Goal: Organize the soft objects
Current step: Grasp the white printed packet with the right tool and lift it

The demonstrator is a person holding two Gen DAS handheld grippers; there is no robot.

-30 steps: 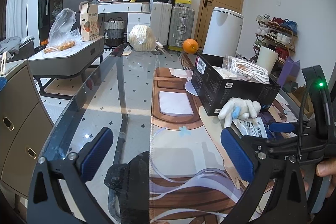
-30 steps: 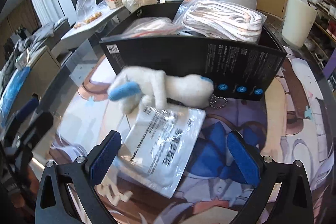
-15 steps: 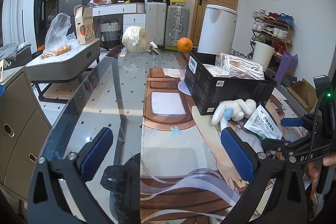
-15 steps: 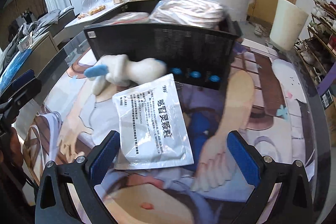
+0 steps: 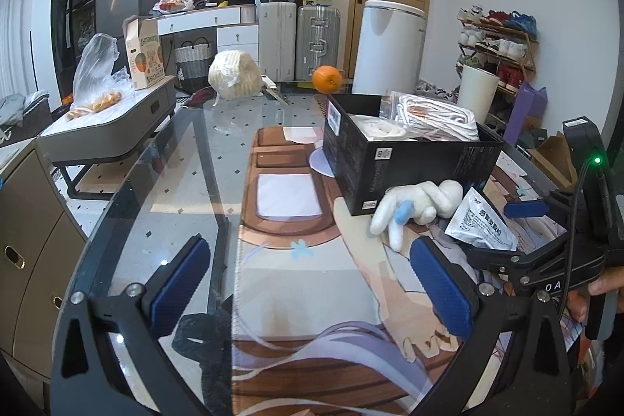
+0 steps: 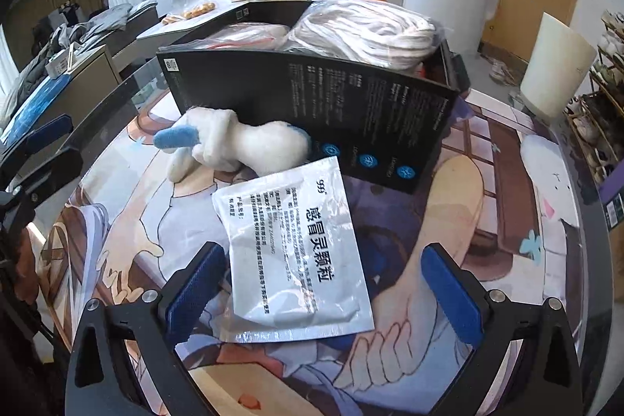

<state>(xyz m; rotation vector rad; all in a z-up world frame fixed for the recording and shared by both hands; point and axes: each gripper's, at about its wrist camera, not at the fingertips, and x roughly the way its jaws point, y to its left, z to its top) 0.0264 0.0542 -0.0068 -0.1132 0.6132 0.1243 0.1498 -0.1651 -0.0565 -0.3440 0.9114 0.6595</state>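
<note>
- Both of my grippers hang over the table with their jaws spread wide and nothing between the blue pads: my right gripper is low over the printed mat, and my left gripper is over the near edge of the glass table.
- Between my right fingers, but touched by neither, lies a silver sachet with printed lettering, flat on the mat; its near left corner sits just beside my left pad.
- Just beyond the sachet lies a white plush toy with a blue ear, on its side, touching the near wall of the black box; the sachet's far edge reaches it.
- That box stands open on the mat and holds two clear bags of white rope, the right one heaped above the rim.
- From my left wrist view the same toy and sachet lie to the right, in front of the box, with my right gripper just beyond them and my hand on its handle.
- An orange and a netted pale round bundle sit at the far end of the table.
- White bin and suitcases stand beyond, by the door.
</note>
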